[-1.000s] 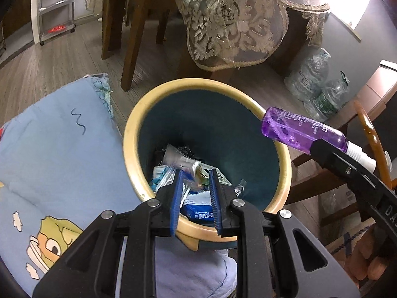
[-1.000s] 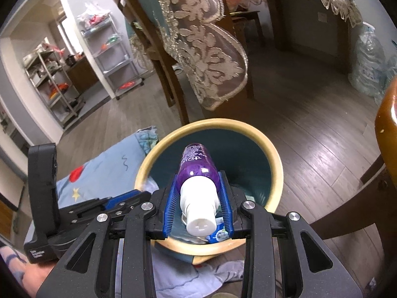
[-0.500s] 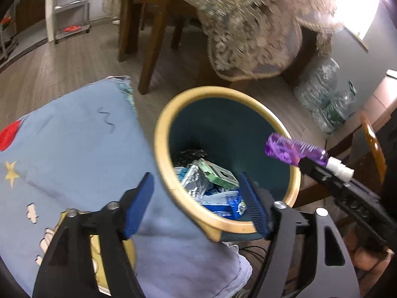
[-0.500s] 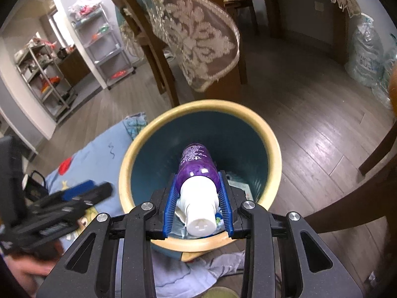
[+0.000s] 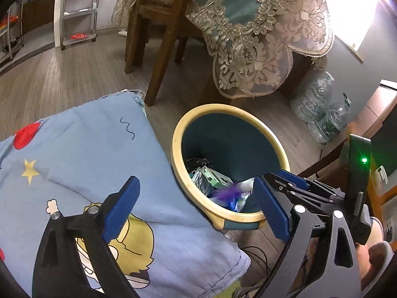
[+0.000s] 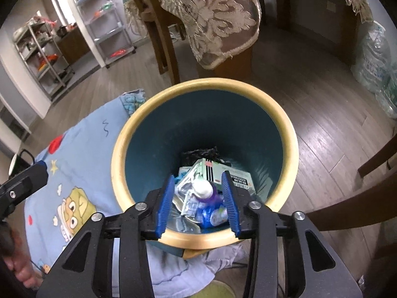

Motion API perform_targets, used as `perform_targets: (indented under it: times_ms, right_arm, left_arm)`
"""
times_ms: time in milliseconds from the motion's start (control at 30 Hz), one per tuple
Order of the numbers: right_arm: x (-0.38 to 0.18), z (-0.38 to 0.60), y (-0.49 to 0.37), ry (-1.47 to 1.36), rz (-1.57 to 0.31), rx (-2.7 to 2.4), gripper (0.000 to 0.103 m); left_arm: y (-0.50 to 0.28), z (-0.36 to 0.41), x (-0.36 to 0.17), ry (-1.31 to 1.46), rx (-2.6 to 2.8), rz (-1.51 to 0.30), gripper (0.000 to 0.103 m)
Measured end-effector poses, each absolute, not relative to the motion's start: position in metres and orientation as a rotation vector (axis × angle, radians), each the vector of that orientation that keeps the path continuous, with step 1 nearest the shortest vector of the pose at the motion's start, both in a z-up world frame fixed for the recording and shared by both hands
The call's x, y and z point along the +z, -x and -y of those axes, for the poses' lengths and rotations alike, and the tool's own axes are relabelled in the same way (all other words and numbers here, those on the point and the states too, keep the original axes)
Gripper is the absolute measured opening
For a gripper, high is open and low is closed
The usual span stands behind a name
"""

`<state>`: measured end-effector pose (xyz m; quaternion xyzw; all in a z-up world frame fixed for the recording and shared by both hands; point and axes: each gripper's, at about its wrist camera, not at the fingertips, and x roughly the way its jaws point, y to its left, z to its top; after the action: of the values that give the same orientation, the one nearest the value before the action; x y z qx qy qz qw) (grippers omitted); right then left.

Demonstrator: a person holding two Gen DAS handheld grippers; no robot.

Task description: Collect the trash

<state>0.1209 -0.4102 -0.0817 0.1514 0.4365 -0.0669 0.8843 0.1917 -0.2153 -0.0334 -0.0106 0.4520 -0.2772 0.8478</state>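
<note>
Left gripper [image 5: 196, 207] found with jaws spread wide and opening further, nothing between them; a second earlier pressed nearly together over the bin's near rim. Noted above the blue cartoon cushion [image 5: 82, 164], beside the bin [image 5: 178, 146] instead of over it. Purple bottle [image 5: 229, 193] seen as a blurred streak inside the bin, above the wrappers and the small green box [image 5: 211, 177]; earlier pinched in the right gripper over the far rim. Right gripper [image 5: 285, 182] observed at the bin's right edge, with a hand [image 5: 377, 255] behind it.

Right wrist view: right gripper [image 6: 197, 200] found over the bin's [image 6: 287, 129] mouth, jaws opening, pads clear of the bottle on both sides. Bottle [image 6: 206, 191], white cap up, seen below the pads among the rubbish, apparently mid-fall or just landed. Half a second earlier, clamped between those pads. Left gripper [image 6: 22, 183] visible at the left edge, off the bin.

Judged: both pieces of trash released into the bin; both grippers free for any next pickup. No trash visible outside the bin in either view.
</note>
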Motion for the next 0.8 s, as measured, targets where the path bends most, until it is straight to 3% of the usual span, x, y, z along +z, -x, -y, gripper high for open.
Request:
perform_targets:
  times_ms: [233, 500, 800]
  right_arm:
    - [-0.053, 0.406, -0.092, -0.280, -0.842, -0.138, 0.061]
    - [-0.026, 0.413, -0.052, -0.319, -0.757, -0.163, 0.078]
    - [-0.017, 0.409, -0.022, -0.299, -0.690, -0.149, 0.090]
  left_arm:
    - [-0.180, 0.226, -0.025, -0.029, -0.589, -0.909, 0.097]
    - [-0.167, 0.224, -0.014, -0.069, -0.558, -0.880, 0.097]
    - [-0.142, 0.222, 0.004, -0.100, -0.522, -0.827, 0.097]
